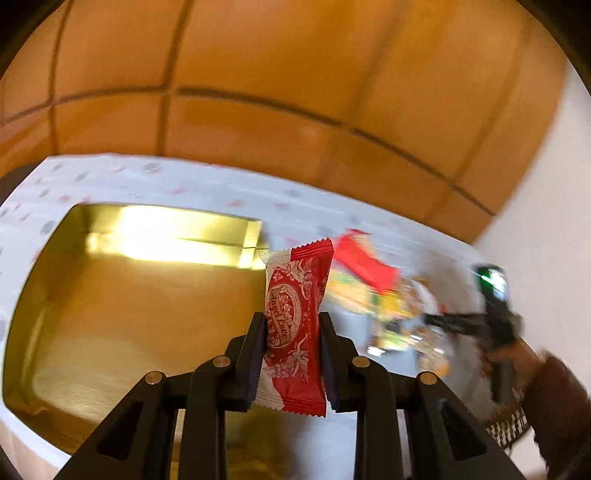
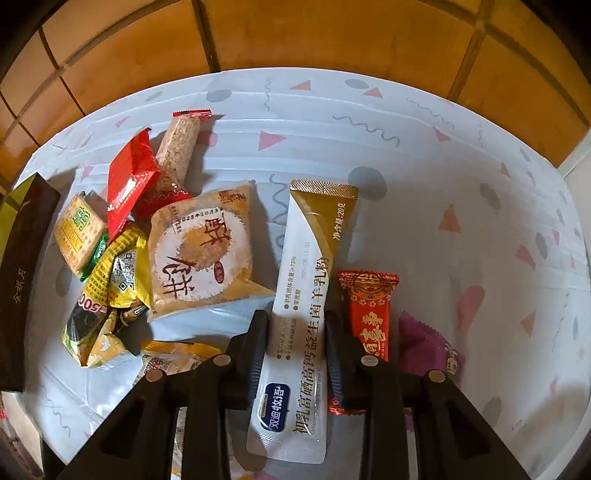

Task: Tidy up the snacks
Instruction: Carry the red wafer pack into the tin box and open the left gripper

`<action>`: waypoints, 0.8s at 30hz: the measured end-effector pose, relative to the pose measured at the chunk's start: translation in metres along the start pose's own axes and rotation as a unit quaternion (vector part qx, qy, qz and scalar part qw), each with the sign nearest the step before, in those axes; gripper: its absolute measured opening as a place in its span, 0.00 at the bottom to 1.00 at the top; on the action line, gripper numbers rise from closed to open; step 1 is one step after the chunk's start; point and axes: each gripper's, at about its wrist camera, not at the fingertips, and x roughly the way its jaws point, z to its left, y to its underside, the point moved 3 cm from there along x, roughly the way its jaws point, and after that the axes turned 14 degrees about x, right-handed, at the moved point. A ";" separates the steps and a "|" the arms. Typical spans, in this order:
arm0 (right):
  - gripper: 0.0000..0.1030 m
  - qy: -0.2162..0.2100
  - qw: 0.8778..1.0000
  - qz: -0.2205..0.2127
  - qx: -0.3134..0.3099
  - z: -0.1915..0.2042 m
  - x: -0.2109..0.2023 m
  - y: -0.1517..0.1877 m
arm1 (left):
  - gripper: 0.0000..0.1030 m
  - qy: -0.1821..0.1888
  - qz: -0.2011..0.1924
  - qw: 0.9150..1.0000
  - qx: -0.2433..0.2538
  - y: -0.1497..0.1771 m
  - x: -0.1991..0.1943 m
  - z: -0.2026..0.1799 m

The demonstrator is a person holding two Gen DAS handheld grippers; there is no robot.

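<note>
The left gripper clamps a red candy packet above the gold tin. The right gripper pinches a white-and-gold sachet; the snack pile lies at ten o'clock.

Matte black tongs with brass-coloured rivets (four showing); the person's sleeve is dark maroon.

Surroundings: white plastic cover on the counter, orange-brown tiled floor beyond.
The cover is printed with pink triangles, grey blobs and grey squiggles, and shows parallel fold creases across its width. Floor tiles are large, square-ish, with dark grout lines; the left wrist view is motion-blurred. A plain white wall rises at the right edge of the left wrist view.
</note>
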 end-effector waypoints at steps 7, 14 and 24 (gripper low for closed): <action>0.29 0.022 0.999 -0.016 -0.032 0.011 0.003 0.004 | 0.27 -0.033 0.051 0.998 -0.021 -0.022 0.054 0.043; 0.30 0.020 0.999 -0.016 -0.031 0.013 0.002 0.006 | 0.29 -0.069 0.068 0.994 -0.047 -0.025 0.073 0.051; 0.20 0.026 0.999 -0.027 -0.027 0.012 -0.005 0.006 | 0.29 -0.115 0.046 0.991 -0.051 0.032 0.014 0.025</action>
